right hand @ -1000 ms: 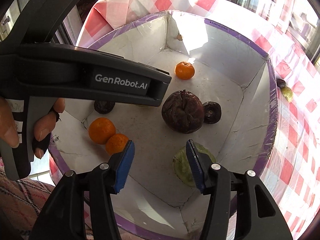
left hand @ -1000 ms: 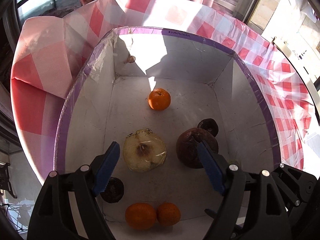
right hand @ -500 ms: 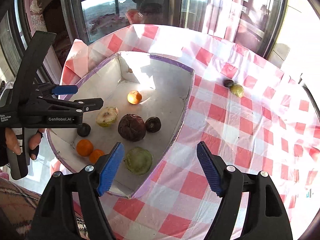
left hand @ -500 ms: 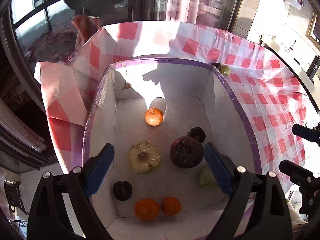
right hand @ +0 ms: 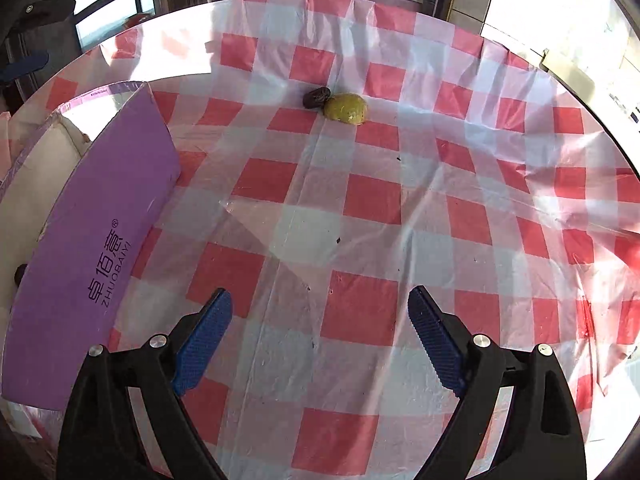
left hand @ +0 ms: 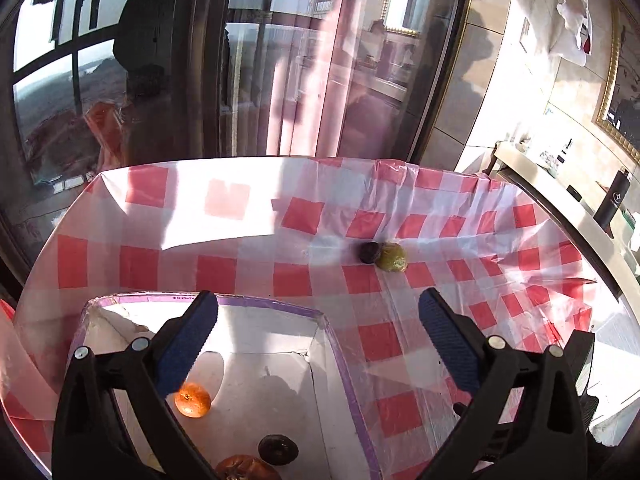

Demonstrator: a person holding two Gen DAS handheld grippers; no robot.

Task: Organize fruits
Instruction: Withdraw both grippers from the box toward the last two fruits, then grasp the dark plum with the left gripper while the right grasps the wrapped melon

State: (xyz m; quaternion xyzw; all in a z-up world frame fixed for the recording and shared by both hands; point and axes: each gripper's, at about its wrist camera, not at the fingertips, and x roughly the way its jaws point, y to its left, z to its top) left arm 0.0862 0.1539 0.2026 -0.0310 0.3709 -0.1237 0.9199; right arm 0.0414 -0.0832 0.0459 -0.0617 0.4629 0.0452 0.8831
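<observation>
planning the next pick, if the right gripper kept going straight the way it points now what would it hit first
Most likely the bare checked tablecloth. The right gripper, open and empty, points down at the cloth; the yellow-green fruit and the dark fruit lie farther along that line. Depth is hard to judge.

Left gripper [left hand: 318,344] and right gripper [right hand: 320,332] are both showing black plastic arms, ribbed blue pads [right hand: 204,336] on the inner faces, silver screws [right hand: 158,339] sitting around 7 and 5 o'clock.
</observation>
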